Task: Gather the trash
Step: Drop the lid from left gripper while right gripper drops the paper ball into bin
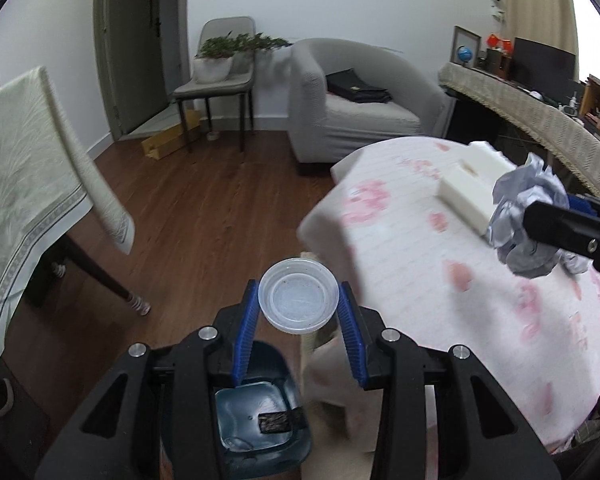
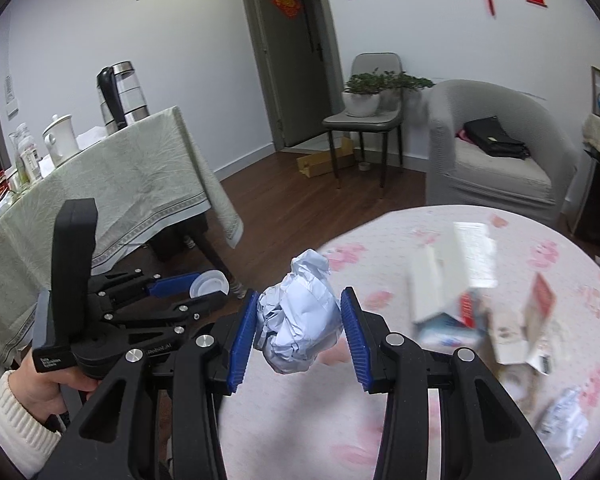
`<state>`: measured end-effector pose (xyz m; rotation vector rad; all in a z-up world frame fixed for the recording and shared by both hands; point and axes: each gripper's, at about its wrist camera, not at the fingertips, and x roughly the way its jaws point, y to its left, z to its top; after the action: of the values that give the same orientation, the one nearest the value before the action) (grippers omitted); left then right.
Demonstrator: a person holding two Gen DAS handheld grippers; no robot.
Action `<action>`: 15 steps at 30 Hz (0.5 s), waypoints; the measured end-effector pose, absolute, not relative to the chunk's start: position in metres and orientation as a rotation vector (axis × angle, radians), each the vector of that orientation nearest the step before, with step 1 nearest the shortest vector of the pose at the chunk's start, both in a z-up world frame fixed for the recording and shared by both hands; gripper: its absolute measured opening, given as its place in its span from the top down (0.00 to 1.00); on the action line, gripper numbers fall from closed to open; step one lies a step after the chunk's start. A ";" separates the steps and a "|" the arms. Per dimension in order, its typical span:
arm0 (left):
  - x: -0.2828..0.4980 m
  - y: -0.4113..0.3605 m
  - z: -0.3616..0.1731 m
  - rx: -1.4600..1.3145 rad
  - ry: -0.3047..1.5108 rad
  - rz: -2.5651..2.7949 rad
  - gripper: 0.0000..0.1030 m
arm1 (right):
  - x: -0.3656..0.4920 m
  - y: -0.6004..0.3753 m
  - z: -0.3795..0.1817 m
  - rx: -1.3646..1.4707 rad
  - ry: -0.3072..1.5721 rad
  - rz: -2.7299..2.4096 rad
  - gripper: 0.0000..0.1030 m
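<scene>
Both tongs carrying trash off the tabletop (image 2: 380, 420)

Left tongs (image 1: 299, 308) pinch a plastic lid (image 1: 299, 301) above the bin (image 1: 260, 412); right tongs (image 2: 299, 330) pinch a crumpled paper ball (image 2: 300, 320) over the tabletop edge.

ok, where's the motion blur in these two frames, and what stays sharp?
Left wrist view: the left gripper and its plastic lid are sharp; the floral tablecloth and white box smear. Right wrist view: the right gripper and crumpled paper ball are crisp; the cartons blur. Fisheye bends both rooms.
</scene>
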<state>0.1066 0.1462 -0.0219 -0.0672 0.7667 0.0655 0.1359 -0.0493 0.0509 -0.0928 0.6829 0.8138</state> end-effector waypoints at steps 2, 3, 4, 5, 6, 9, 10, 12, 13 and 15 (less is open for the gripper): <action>0.102 0.159 -0.029 -0.071 0.787 0.083 0.59 | 0.135 -0.036 0.049 -0.104 0.688 0.828 0.59; 0.100 0.165 -0.033 -0.072 0.795 0.089 0.59 | 0.134 -0.032 0.048 -0.108 0.690 0.834 0.59; 0.099 0.168 -0.036 -0.075 0.803 0.093 0.59 | 0.134 -0.025 0.047 -0.112 0.694 0.842 0.59; 0.098 0.173 -0.039 -0.080 0.813 0.097 0.59 | 0.134 -0.019 0.045 -0.114 0.698 0.848 0.59; 0.097 0.177 -0.042 -0.081 0.821 0.101 0.59 | 0.134 -0.013 0.043 -0.116 0.704 0.854 0.58; 0.095 0.187 -0.053 -0.082 0.853 0.114 0.59 | 0.133 0.002 0.041 -0.120 0.710 0.868 0.59; 0.093 0.192 -0.059 -0.086 0.871 0.117 0.59 | 0.132 0.008 0.040 -0.122 0.713 0.876 0.59; 0.091 0.198 -0.068 -0.094 0.899 0.118 0.59 | 0.131 0.021 0.038 -0.132 0.717 0.890 0.59; 0.089 0.203 -0.075 -0.097 0.921 0.119 0.59 | 0.130 0.026 0.036 -0.135 0.720 0.896 0.59; 0.088 0.209 -0.085 -0.099 0.953 0.123 0.59 | 0.129 0.036 0.032 -0.143 0.728 0.907 0.58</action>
<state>0.0878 0.2089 -0.0853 -0.0988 0.9527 0.1231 0.1286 0.0359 0.0323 -0.1427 0.7282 0.9068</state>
